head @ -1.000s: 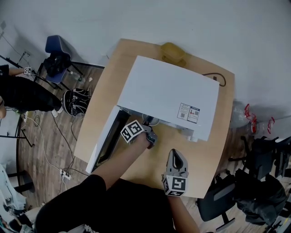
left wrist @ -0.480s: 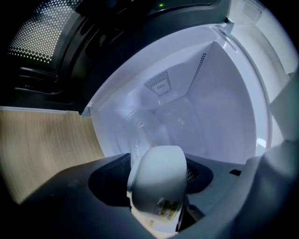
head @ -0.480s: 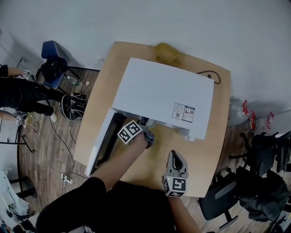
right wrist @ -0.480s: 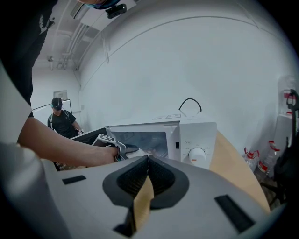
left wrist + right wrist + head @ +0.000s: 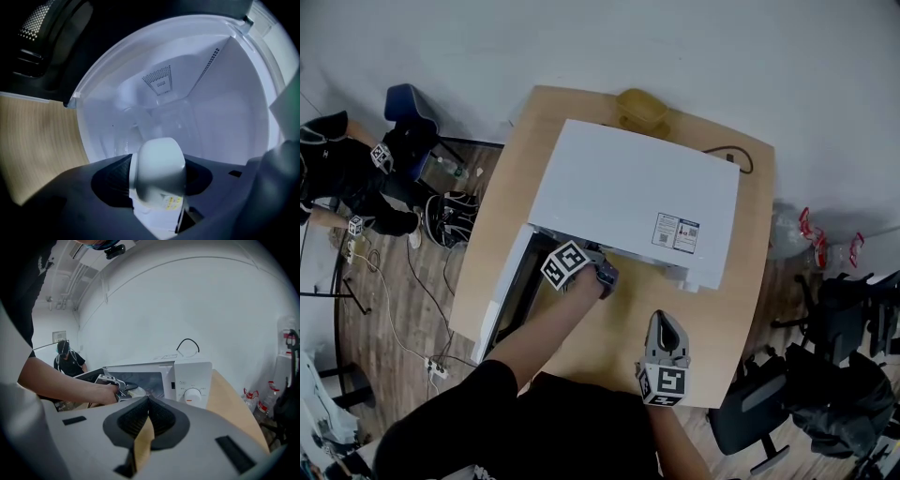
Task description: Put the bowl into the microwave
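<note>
A: Item, left tongs (image 5: pixel 602 273): change?
B: Eased slightly deeper into the microwave (image 5: pixel 637 187); jaws just closing, white bowl (image 5: pixel 157 164) between them, its rim gone from the head view.
A: Background person (image 5: pixel 347 178)?
B: Shifted, now hunched by the blue chair (image 5: pixel 398 98).

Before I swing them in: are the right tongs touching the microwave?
Apart. The head view shows the right tongs short of the microwave, with bare table between them.

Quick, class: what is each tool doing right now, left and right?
Left tool: closed on the white bowl; its jaws have just been closing further.
Right tool: closed, holding nothing.
</note>
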The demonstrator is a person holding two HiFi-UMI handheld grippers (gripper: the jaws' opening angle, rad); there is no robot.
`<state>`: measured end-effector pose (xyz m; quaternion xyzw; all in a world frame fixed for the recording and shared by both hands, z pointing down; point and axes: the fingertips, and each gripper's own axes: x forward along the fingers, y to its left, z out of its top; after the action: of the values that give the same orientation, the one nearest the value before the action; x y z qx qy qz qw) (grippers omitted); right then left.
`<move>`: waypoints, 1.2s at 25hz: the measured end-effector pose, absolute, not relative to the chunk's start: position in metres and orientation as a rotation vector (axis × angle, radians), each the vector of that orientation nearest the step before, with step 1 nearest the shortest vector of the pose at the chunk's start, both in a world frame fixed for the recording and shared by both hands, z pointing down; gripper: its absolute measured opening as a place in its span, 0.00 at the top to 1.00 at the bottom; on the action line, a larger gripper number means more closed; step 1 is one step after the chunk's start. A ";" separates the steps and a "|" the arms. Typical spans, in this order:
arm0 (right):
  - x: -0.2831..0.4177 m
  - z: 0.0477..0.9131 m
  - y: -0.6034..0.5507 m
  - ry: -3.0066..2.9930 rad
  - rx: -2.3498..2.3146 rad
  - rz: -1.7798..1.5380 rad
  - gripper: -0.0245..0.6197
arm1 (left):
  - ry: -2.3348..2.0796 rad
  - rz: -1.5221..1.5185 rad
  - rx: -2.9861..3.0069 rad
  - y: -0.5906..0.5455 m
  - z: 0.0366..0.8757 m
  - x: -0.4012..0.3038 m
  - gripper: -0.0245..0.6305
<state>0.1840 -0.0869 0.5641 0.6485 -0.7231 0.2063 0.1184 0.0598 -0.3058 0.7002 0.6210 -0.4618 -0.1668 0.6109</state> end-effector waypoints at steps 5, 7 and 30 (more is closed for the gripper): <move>0.186 0.567 -0.084 -2.113 1.893 0.613 0.87 | -1.114 -0.308 1.536 -0.310 0.697 0.062 0.58; 0.186 0.567 -0.084 -2.113 1.893 0.616 0.87 | -1.155 -0.281 1.563 -0.313 0.696 0.059 0.58; 0.189 0.574 -0.083 -2.104 1.882 0.635 0.87 | -1.334 -0.024 1.970 -0.340 0.697 0.055 0.41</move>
<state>0.1886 -0.0826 0.5736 0.6456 -0.7214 0.2178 0.1238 0.0547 -0.3400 0.6970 0.7686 -0.5205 -0.0093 0.3718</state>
